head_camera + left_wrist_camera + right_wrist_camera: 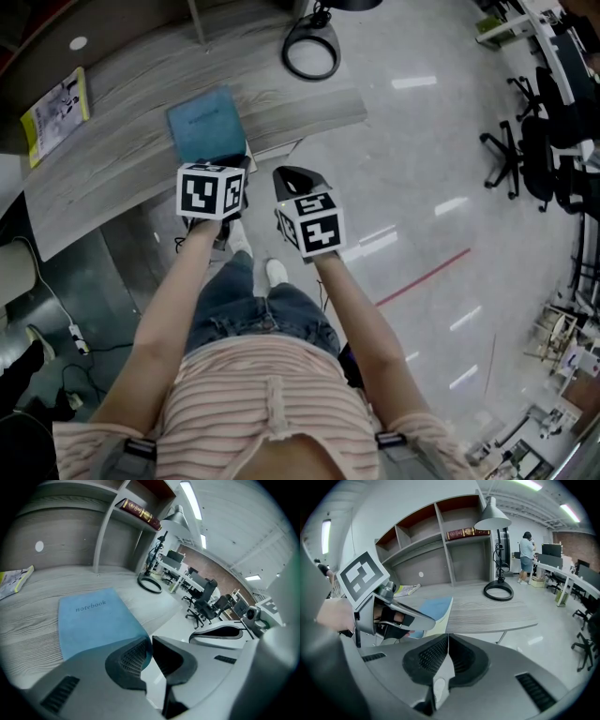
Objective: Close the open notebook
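The blue notebook [202,122] lies on the grey wooden desk [103,187], its cover printed "notebook" [96,620]. My left gripper [228,163] is at the notebook's near right corner, shut on the edge of the blue cover [144,645]. In the right gripper view the cover [433,607] sits tilted a little above the cream pages [446,616], with the left gripper [427,618] pinching it. My right gripper [293,174] hovers just right of the notebook, past the desk's front edge and over the floor. Its jaws are shut [448,641] with nothing between them.
A yellow booklet [54,112] lies at the desk's far left. A lamp's black ring base [311,49] stands at the back right. A red book [140,512] rests on the shelf above. Office chairs [525,159] stand to the right; a person [527,550] stands far back.
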`<state>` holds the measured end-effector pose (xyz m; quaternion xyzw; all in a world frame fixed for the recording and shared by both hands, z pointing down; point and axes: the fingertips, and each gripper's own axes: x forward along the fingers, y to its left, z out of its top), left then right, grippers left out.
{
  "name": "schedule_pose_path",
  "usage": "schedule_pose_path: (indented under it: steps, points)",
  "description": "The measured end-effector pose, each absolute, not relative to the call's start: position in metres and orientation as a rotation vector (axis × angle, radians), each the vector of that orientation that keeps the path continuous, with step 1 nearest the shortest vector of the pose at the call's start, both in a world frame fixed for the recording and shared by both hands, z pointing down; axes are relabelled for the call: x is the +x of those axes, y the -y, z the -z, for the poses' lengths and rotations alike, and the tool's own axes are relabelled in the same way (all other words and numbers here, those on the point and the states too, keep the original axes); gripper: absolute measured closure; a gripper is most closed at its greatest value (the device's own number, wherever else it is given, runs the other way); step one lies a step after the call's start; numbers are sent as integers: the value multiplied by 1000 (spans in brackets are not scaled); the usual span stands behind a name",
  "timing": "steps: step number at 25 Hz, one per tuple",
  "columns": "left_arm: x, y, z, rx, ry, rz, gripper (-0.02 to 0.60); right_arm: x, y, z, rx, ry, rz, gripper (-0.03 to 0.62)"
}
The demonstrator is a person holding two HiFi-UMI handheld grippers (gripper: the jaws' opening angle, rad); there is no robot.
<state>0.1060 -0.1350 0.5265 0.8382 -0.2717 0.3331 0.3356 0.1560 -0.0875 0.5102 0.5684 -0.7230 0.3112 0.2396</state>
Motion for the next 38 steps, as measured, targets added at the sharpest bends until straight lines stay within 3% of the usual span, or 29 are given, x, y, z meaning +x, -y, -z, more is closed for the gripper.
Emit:
schedule_pose_path:
  steps: [29, 38]
  points:
    - [111, 127, -508, 2265, 593, -757, 485, 158, 94, -503, 1600, 1958, -851, 576]
    - [78, 154, -461, 2370, 725, -606, 559, 139, 119, -468, 1591, 2082, -769, 576]
